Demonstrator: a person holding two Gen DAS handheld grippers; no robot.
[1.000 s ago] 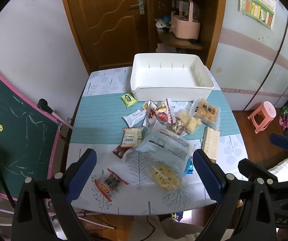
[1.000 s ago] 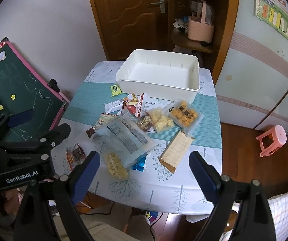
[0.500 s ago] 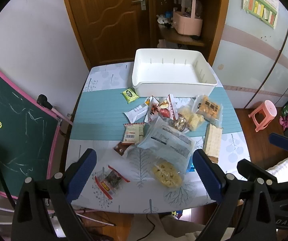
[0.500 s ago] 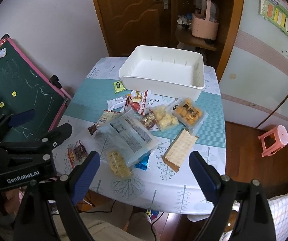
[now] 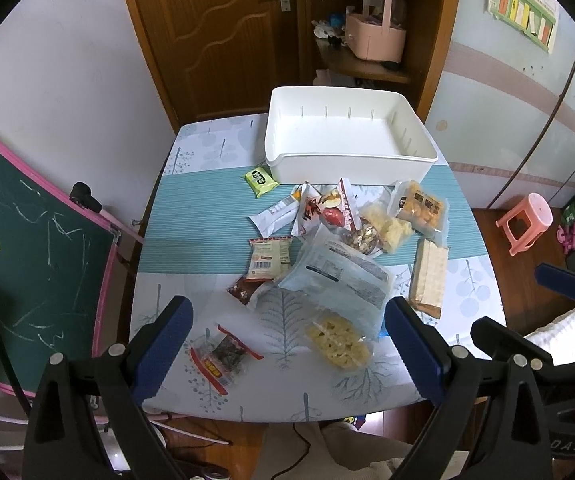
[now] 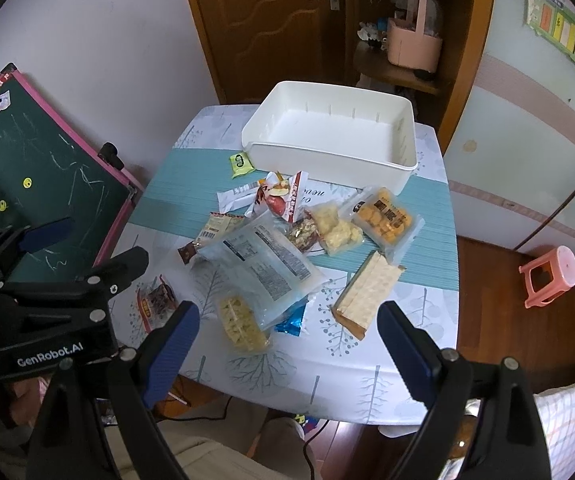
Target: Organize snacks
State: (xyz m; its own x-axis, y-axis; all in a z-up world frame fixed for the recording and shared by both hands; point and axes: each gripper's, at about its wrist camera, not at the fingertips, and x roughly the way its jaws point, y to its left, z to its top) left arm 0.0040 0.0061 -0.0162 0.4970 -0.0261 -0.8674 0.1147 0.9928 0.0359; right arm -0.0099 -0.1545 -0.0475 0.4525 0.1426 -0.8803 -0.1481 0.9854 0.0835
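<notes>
Peeking from under the big clear bag [image 6: 261, 264], a blue wrapper [image 6: 289, 322] shows only a corner, so its contents cannot be told; in the left view it is nearly all hidden behind that bag [image 5: 337, 276]. Print on the packets is too small to read. Both claws hover above the near edge of the surface [image 5: 191, 208], spread wide and holding nothing: the left claw [image 5: 287, 344] frames a red-edged packet [image 5: 223, 358] and a bag of yellow pieces [image 5: 337, 344], and the right claw [image 6: 287, 346] frames the same yellow bag [image 6: 243, 324] and a cracker pack [image 6: 367, 292]. Its lower arms are cut off by the frame. Snacks lie heaped mid-surface, none in the white bin [image 5: 347, 136], which stands empty at the far end, with a green sachet [image 5: 261, 178] just left of it. Compared with a second ago, both views sit slightly farther back, the surface a little smaller in frame; the snacks lie as before and the claws are as wide.
</notes>
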